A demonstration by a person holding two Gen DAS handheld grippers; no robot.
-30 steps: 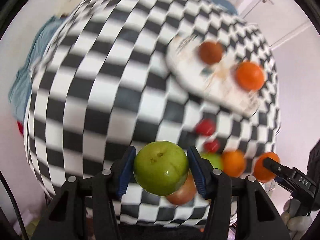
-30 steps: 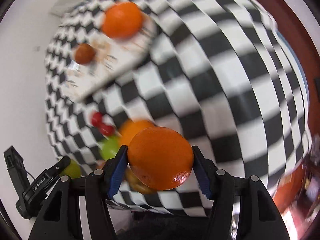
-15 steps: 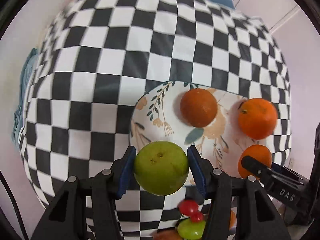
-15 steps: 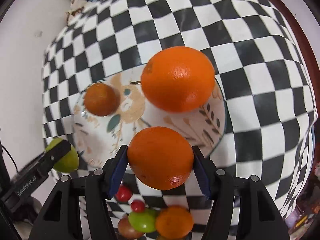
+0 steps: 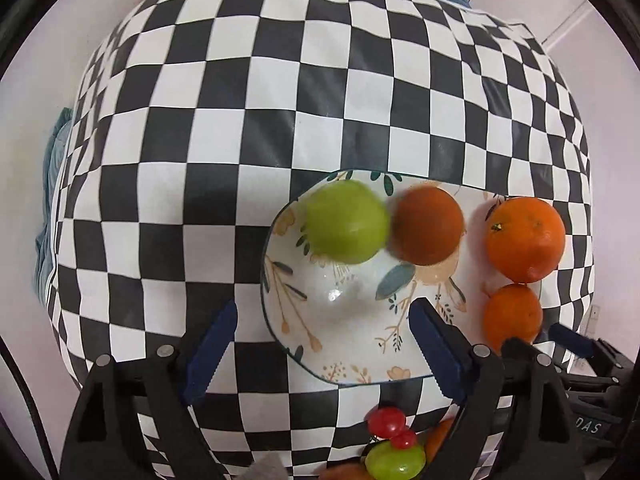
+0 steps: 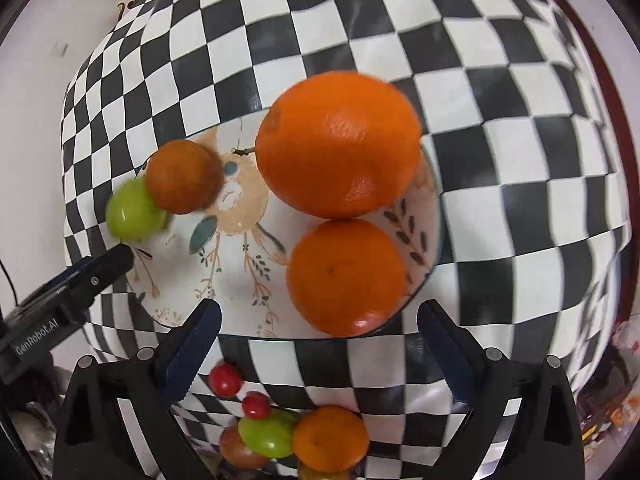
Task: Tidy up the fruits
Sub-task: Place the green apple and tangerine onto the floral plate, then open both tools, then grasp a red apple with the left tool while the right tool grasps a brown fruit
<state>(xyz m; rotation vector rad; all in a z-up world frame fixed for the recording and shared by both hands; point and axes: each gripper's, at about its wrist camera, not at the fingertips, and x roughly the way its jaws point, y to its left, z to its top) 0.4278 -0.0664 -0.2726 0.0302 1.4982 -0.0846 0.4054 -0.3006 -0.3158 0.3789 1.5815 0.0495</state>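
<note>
Both fruits dropped onto plate (image 5: 276,304), left gripper (image 5: 320,344) & right gripper (image 6: 320,344) jaws just opened, empty, green fruit (image 5: 346,222) at plate's left rim, small orange (image 6: 346,276) by near rim.

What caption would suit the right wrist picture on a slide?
Open right gripper above a floral plate holding two oranges, a brownish fruit and a green fruit.

We find four fruits on the plate (image 6: 434,216). In the right wrist view the apple (image 6: 134,212) lies at its left rim, touching the brown fruit (image 6: 182,176); the large orange (image 6: 338,144) sits at the right, the small orange (image 6: 346,276) touching it on the near side. Loose fruits (image 6: 280,428) cluster on the counter (image 6: 520,160) just before the plate.
</note>
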